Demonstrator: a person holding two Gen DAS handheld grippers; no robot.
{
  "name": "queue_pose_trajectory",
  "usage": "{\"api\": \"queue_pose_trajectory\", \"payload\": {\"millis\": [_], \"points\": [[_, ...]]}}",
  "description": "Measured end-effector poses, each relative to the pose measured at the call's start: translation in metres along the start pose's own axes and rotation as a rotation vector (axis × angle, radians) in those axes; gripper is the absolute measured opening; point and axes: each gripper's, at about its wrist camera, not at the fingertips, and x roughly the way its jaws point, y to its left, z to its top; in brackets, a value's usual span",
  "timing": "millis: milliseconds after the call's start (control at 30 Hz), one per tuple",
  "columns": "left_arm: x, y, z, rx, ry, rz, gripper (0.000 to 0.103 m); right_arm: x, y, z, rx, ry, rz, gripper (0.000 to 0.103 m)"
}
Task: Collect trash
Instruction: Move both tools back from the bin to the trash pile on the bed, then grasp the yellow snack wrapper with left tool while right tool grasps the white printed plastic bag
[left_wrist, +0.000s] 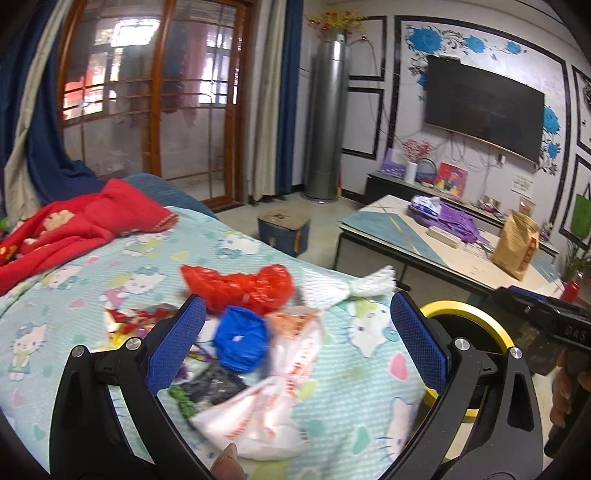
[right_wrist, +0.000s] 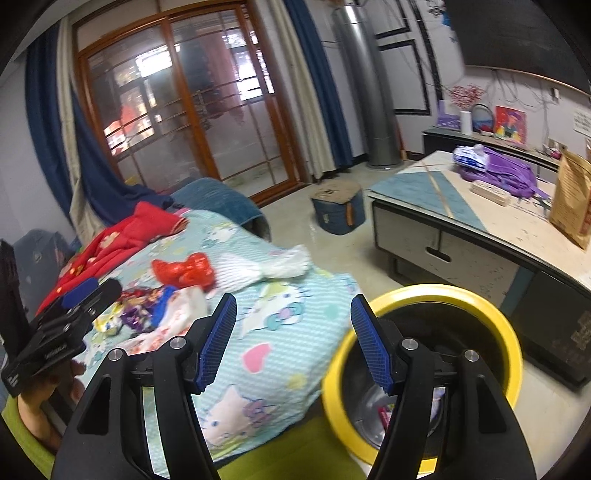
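Note:
A heap of trash lies on the cartoon-cat bed sheet (left_wrist: 373, 387): a red plastic bag (left_wrist: 240, 286), a crumpled blue ball (left_wrist: 242, 343), a white-and-orange plastic bag (left_wrist: 273, 398), a white foam net (left_wrist: 347, 288) and colourful wrappers (left_wrist: 125, 321). My left gripper (left_wrist: 299, 332) hovers open over the heap, its pads apart on either side of the blue ball. A yellow-rimmed bin (right_wrist: 443, 291) stands by the bed edge. My right gripper (right_wrist: 295, 343) is open and empty, between the bed and the bin. The red plastic bag (right_wrist: 184, 273) and the left gripper (right_wrist: 74, 306) show at its left.
A red blanket (left_wrist: 74, 225) lies at the back of the bed. A low table (right_wrist: 461, 229) to the right carries a purple bag (right_wrist: 506, 177) and a brown paper bag (right_wrist: 572, 199). A blue stool (right_wrist: 338, 210) stands on the floor.

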Motion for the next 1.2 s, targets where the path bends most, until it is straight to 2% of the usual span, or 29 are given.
{"api": "queue_pose_trajectory", "payload": {"millis": [267,667,700,767,967,1067,1200], "points": [[-0.011,0.030,0.002,-0.029,-0.033,0.067,0.092,0.015,0.041,-0.003,-0.046,0.040,0.058,0.062],[-0.021,0.097,-0.003,-0.133,-0.013,0.173,0.092,0.051,0.109,-0.016,-0.086,0.145,0.156,0.063],[-0.021,0.104,-0.004,-0.142,-0.006,0.180,0.092,0.054,0.114,-0.017,-0.088,0.156,0.165,0.064],[-0.022,0.115,-0.005,-0.159,-0.001,0.195,0.092,0.060,0.124,-0.021,-0.088,0.168,0.172,0.074],[-0.021,0.148,-0.014,-0.207,0.034,0.242,0.092,0.079,0.149,-0.030,-0.095,0.228,0.197,0.075],[-0.017,0.161,-0.022,-0.231,0.060,0.248,0.092,0.095,0.156,-0.036,-0.077,0.281,0.196,0.075],[-0.003,0.177,-0.038,-0.271,0.118,0.205,0.092,0.110,0.156,-0.040,-0.027,0.334,0.200,0.075]]}}
